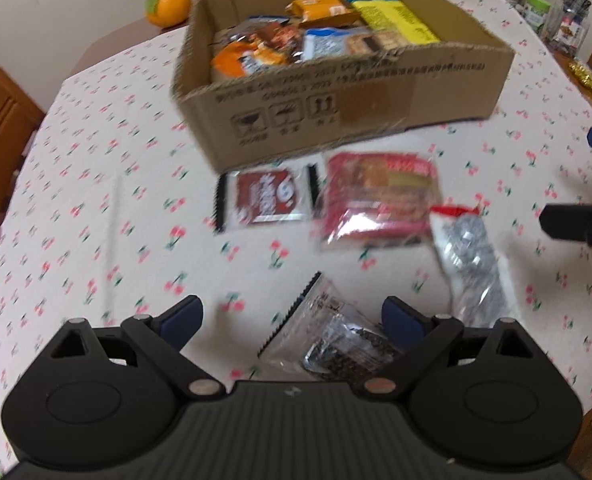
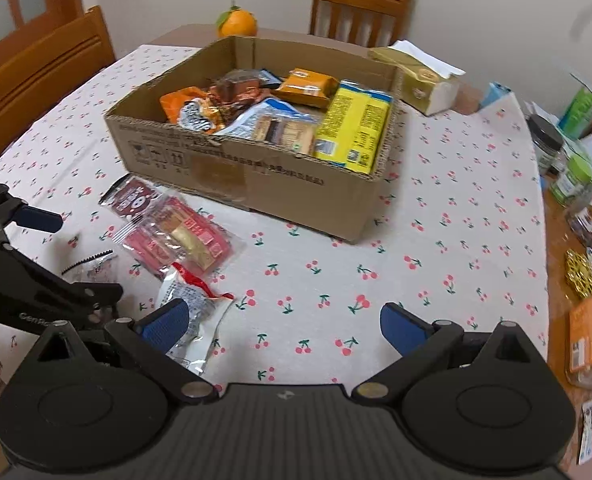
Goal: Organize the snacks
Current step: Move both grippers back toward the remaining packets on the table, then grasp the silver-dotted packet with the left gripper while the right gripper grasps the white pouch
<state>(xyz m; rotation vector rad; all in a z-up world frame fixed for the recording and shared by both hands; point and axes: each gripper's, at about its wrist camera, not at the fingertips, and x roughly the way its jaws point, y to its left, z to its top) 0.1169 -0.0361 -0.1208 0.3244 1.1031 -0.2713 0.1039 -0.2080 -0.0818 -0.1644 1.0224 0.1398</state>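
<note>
cherry-print tablecloth (image 2: 435,240) | left gripper (image 1: 292,318) spread, empty | clear packet (image 1: 335,340) just ahead between its fingers, long axis diagonal | right gripper (image 2: 284,326) spread, farther | cardboard box (image 1: 347,92) beyond

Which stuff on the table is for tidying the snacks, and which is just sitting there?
For the job:
- cardboard box already holding snacks
- dark red packet
- big red packet
- silver packet with red top
- clear packet with dark snack, between the left gripper's fingers

Just lying about:
- orange
- tissue pack
- jars at the table's edge
</note>
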